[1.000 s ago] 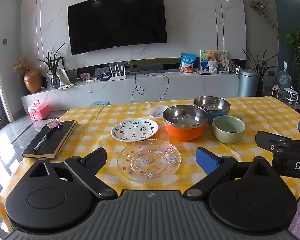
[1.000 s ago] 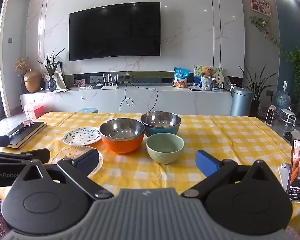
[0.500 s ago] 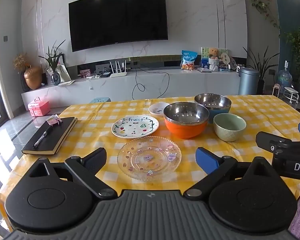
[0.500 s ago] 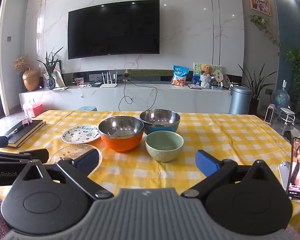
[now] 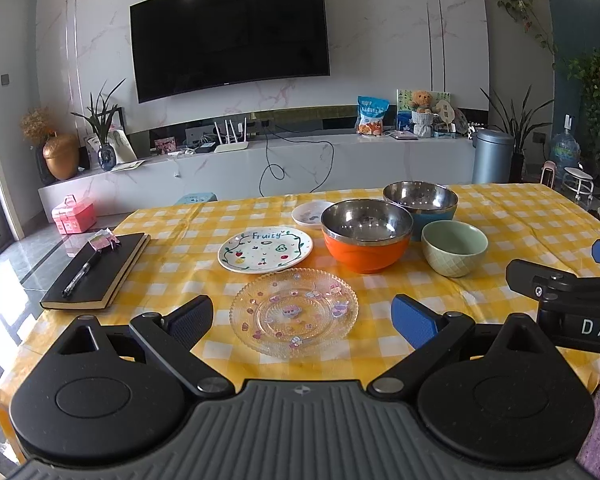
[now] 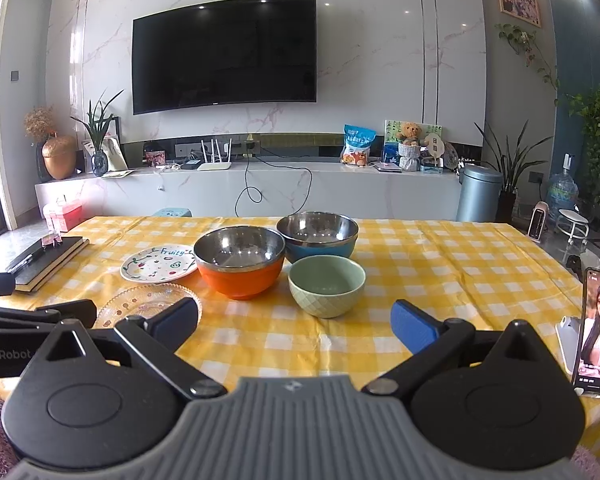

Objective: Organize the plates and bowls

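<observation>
The left gripper (image 5: 302, 318) is wide open and holds nothing; the clear glass plate (image 5: 294, 312) lies on the table just in front, between its fingers in the view. Beyond it is the fruit plate (image 5: 265, 249), and further a small saucer (image 5: 311, 213). The right gripper (image 6: 294, 322) is also wide open and empty. Just ahead of it stands the green bowl (image 6: 326, 285), then the orange bowl (image 6: 239, 261) and the blue bowl (image 6: 317, 237). Nothing is stacked yet, so I judge all sorting is left.
</observation>
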A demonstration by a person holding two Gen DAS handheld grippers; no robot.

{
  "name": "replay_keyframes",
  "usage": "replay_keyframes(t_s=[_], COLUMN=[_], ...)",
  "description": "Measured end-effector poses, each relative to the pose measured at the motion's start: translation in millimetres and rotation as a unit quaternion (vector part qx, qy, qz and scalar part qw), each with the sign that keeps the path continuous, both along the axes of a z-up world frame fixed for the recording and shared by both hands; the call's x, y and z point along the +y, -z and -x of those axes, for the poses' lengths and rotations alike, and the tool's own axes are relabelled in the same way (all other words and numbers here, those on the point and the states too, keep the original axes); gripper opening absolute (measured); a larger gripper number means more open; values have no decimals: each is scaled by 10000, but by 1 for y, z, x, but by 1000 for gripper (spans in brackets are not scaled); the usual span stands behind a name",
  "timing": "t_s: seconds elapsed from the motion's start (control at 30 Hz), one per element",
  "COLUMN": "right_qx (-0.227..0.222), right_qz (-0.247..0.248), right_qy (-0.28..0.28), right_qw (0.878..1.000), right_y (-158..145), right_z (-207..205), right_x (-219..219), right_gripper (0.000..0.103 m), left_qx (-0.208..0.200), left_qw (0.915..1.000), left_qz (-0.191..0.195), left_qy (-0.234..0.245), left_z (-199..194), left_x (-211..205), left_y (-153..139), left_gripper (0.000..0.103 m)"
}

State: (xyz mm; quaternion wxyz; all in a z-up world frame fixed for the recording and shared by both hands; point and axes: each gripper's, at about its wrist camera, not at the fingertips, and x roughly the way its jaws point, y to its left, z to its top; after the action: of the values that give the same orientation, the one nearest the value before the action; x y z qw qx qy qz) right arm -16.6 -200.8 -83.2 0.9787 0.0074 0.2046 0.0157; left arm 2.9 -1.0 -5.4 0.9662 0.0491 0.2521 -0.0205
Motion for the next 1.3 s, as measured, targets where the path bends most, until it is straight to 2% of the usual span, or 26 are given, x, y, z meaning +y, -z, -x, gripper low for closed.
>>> replay_keyframes(t_s=[1.3], right_qx=[136], right_qz=[-76], right_qy=[-147], right_qw=[9998], right_y=[3], right_z=[0], right_x=[0], right_gripper=[101], left_qx=[124], left_qw=[9999], left_qz=[30], left_qy=[-50], left_z=[1], left_x=[2], left_y=[9], left_gripper=[103])
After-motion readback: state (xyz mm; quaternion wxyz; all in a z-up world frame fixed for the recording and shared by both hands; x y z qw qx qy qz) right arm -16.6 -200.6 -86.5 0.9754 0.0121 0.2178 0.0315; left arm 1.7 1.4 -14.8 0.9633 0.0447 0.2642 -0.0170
